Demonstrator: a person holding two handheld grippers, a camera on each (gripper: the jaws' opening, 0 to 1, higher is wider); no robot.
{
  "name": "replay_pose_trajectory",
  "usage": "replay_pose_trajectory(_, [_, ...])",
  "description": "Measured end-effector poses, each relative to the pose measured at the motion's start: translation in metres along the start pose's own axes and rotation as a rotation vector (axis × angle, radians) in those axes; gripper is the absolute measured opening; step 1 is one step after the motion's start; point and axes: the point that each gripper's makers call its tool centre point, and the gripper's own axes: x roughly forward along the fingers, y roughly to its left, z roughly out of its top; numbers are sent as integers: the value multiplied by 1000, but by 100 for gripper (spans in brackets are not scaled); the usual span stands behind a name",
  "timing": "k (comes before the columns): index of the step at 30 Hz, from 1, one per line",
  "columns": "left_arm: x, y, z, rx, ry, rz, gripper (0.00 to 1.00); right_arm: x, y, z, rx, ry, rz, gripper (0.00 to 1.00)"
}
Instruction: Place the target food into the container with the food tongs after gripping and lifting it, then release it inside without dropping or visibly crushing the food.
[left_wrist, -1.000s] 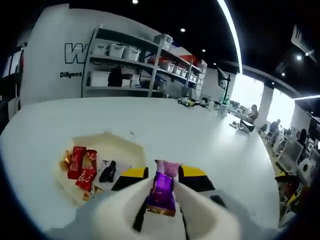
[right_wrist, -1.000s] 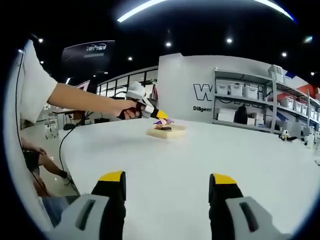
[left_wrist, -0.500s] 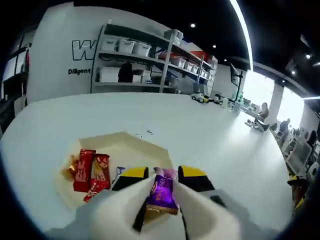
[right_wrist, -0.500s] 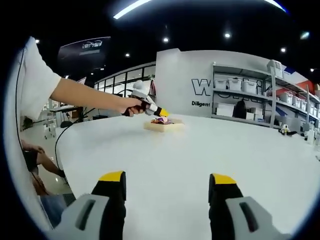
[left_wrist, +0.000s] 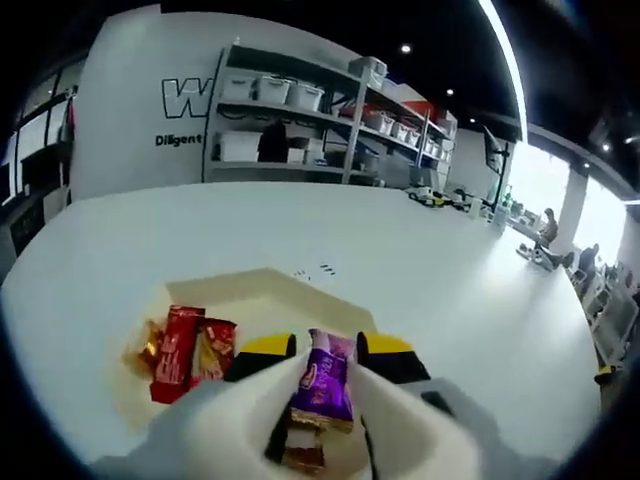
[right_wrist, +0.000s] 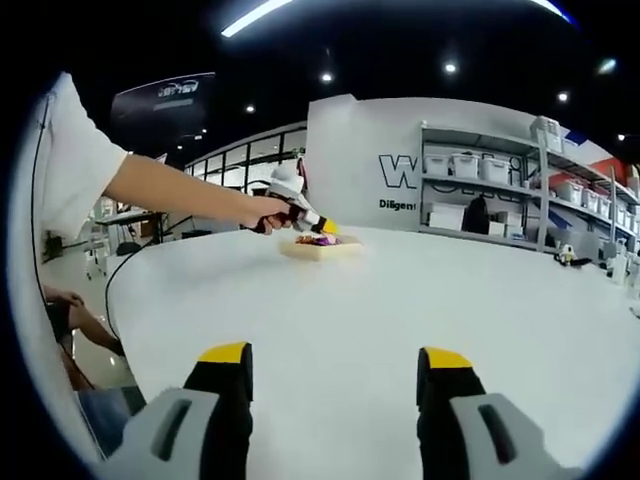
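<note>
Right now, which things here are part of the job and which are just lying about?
Part of the job:
- left tool, shut on the purple snack
- beige container
- red snack packets already inside it

Just lying about:
- right tool, open over bare white table
- shelves of bins

The counter (left_wrist: 420, 260) is plain white. On it the container (left_wrist: 262, 292) is cream, pale yellow on its inside walls. The purple wrapper (left_wrist: 322, 382) carries light lettering and a pink top edge, with a brown end at its near side. It sits between the left hand-held gripper (left_wrist: 320, 352), whose jaws are black with yellow tips over white bodies. At the left of the container lie the red wrappers (left_wrist: 190, 350), with gold marking and an orange-gold piece beside them. The right hand-held gripper (right_wrist: 335, 362) is black with yellow tips and grey bodies. The far wall (right_wrist: 355, 165) is white with dark lettering.
</note>
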Motion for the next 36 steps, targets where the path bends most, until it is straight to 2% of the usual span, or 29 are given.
replay_pose_trajectory(4, [5,5,2,47,-8,34,24,-2,-3,-1,1,4,-9,63])
replay_pose_trajectory(6, [9,10,6,53,-35,65,25,-3,-4,-1,1,7,-14,63])
replay_pose_trajectory(8, [14,14,3,92,-25,84,25,-7,-4,-1,-7,14,-18,63])
replay_pose_trajectory(14, [16,14,5,88,-45,93,25,-15,-11,-2,-12,24,-37,63])
replay_pose_trajectory(17, [13,6,13,101,-85,73,26,-15,-12,-1,-8,18,-40,63])
replay_pose_trajectory(19, [10,3,18,124,-90,81,26,-14,-11,1,-4,12,-37,63])
replay_pose_trajectory(21, [9,1,19,102,-91,62,26,-13,-10,2,-8,13,-32,63])
replay_pose_trajectory(25, [4,-2,17,98,-89,54,27,-11,-7,2,-12,11,-22,63])
replay_pose_trajectory(29, [-11,-9,17,91,-109,29,27,-8,-4,4,-16,3,-10,63])
replay_pose_trajectory(31, [-15,-11,15,98,-95,20,26,-6,-2,6,-13,-5,-1,63])
replay_pose_trajectory(36, [-31,-17,16,105,-104,2,27,-2,3,7,-14,-9,15,63])
